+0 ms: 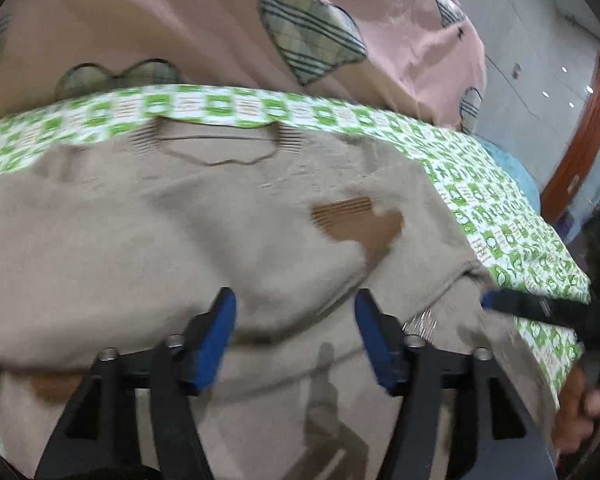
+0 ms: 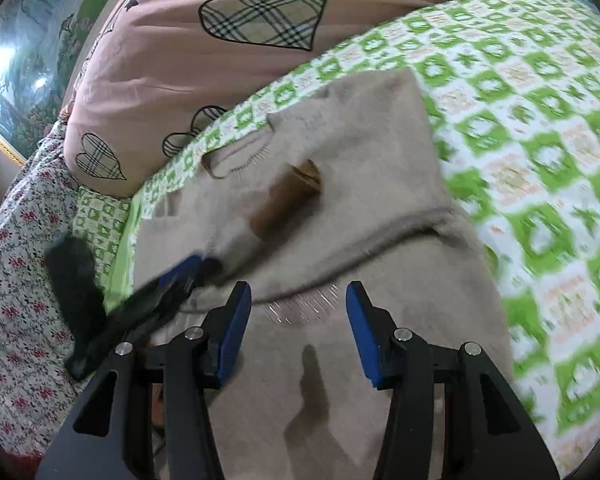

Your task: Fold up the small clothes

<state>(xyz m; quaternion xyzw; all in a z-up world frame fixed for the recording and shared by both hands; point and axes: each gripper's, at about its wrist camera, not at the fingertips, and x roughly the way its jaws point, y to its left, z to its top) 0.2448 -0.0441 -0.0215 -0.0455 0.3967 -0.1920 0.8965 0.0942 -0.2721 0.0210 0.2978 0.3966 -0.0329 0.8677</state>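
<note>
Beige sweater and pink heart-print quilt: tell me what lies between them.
In the left wrist view, a strip of green-and-white checked sheet runs between the beige sweater and the pink heart-print quilt. The right wrist view shows the same strip; nothing else lies on it.

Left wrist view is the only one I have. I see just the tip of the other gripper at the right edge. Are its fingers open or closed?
Observer: Open. The right gripper is over the beige sweater, with nothing pinched between its fingers.
Operator: Is anything beside the green checked sheet that I cannot see?
Observer: Yes. A floral cloth with red flowers lies along its edge, at the left of the right wrist view.
</note>
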